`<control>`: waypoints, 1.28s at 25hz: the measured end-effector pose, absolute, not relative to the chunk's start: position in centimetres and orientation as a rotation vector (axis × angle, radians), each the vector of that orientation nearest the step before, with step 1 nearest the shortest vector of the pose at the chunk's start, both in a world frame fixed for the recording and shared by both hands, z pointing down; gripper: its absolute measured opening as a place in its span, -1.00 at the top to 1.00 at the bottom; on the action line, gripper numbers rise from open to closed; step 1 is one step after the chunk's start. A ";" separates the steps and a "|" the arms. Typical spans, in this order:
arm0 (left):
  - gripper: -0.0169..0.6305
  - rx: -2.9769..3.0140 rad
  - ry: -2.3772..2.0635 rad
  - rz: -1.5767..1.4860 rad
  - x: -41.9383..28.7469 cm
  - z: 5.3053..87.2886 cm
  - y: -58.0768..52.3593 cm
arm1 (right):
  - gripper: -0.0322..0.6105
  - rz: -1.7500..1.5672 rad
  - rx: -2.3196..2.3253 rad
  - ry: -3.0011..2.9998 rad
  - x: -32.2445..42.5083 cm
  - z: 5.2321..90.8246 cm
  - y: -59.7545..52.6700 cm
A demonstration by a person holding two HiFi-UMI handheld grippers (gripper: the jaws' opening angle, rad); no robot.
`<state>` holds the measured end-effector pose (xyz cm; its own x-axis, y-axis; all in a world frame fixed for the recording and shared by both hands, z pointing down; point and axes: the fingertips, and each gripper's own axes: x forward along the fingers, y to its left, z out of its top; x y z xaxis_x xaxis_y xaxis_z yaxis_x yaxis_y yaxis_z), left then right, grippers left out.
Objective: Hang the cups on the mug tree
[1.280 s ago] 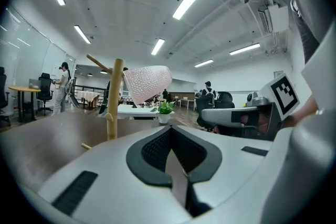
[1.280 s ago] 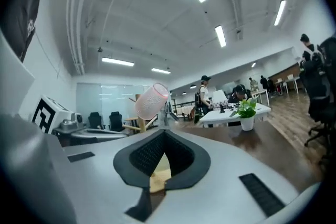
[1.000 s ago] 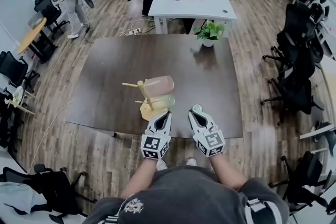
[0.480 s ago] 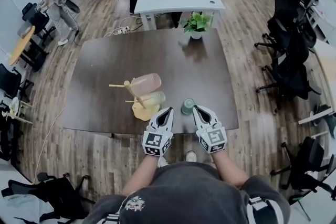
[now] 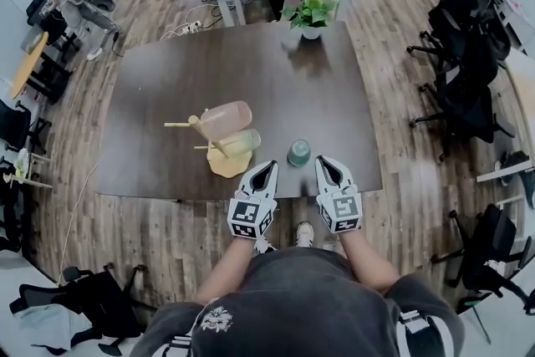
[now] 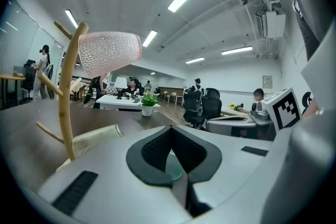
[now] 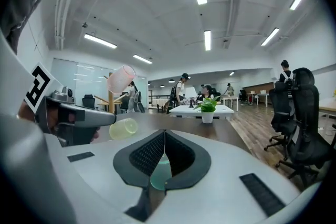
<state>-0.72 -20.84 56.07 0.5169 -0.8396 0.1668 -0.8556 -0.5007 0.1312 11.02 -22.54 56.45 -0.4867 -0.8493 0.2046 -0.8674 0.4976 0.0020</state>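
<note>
We take the mug tree (image 5: 219,148) as our mark: it stands on the table (image 5: 159,104) near the front edge. Two cups hang on its right side, the upper cup (image 5: 226,119) over the lower cup (image 5: 241,142). A third cup (image 5: 298,152) stands on the table right of the tree, apart from it. The potted plant (image 5: 311,15) sits well behind the tree, rightward, seemingly at the table's back edge. Our left gripper (image 5: 269,166) and right gripper (image 5: 324,162) lie right of the tree's base.
</note>
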 end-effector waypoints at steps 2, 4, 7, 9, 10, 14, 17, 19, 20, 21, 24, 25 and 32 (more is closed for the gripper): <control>0.95 2.541 -1.450 0.111 -0.8 56.4 -20.9 | 0.82 0.148 1.471 -2.543 10.7 57.3 -22.7; 0.95 2.526 -1.456 0.113 -0.9 56.8 -21.1 | 0.81 0.148 1.450 -2.534 10.4 58.2 -23.0; 0.95 2.501 -1.458 0.130 -1.0 57.8 -21.2 | 0.81 0.180 1.416 -2.521 10.0 59.8 -23.5; 0.95 2.483 -1.459 0.143 -1.4 58.6 -21.2 | 0.69 0.212 1.401 -2.510 9.7 60.9 -23.8; 0.95 2.476 -1.460 0.151 -1.5 59.0 -21.2 | 0.48 0.226 1.396 -2.504 9.5 61.4 -24.0; 0.95 2.448 -1.468 0.193 -2.2 60.6 -21.4 | 0.14 0.278 1.371 -2.471 9.1 63.8 -24.9; 0.95 2.427 -1.466 0.216 -2.9 61.7 -21.4 | 0.03 0.318 1.337 -2.439 8.4 66.0 -25.6; 0.95 2.418 -1.466 0.227 -3.3 62.2 -21.3 | -0.02 0.336 1.320 -2.416 8.0 67.3 -26.0; 0.95 2.415 -1.468 0.230 -3.4 62.3 -21.3 | -0.02 0.342 1.313 -2.404 7.9 67.9 -26.3; 0.95 2.413 -1.470 0.232 -3.6 62.4 -21.3 | -0.03 0.349 1.306 -2.392 7.8 68.5 -26.5; 0.95 2.405 -1.476 0.238 -4.2 62.7 -21.3 | -0.06 0.370 1.294 -2.357 7.3 70.1 -27.0; 0.95 2.401 -1.478 0.240 -4.5 62.8 -21.3 | -0.06 0.372 1.295 -2.341 7.1 70.4 -27.1; 0.95 2.388 -1.457 0.241 -5.3 63.4 -21.1 | -0.05 0.394 1.349 -2.274 6.6 70.8 -27.7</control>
<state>-5.34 -21.11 63.35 0.4620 -0.8301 0.3122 -0.8865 -0.4212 0.1918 6.60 -27.74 70.79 -0.4105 -0.7458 0.5247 -0.8788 0.4770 -0.0095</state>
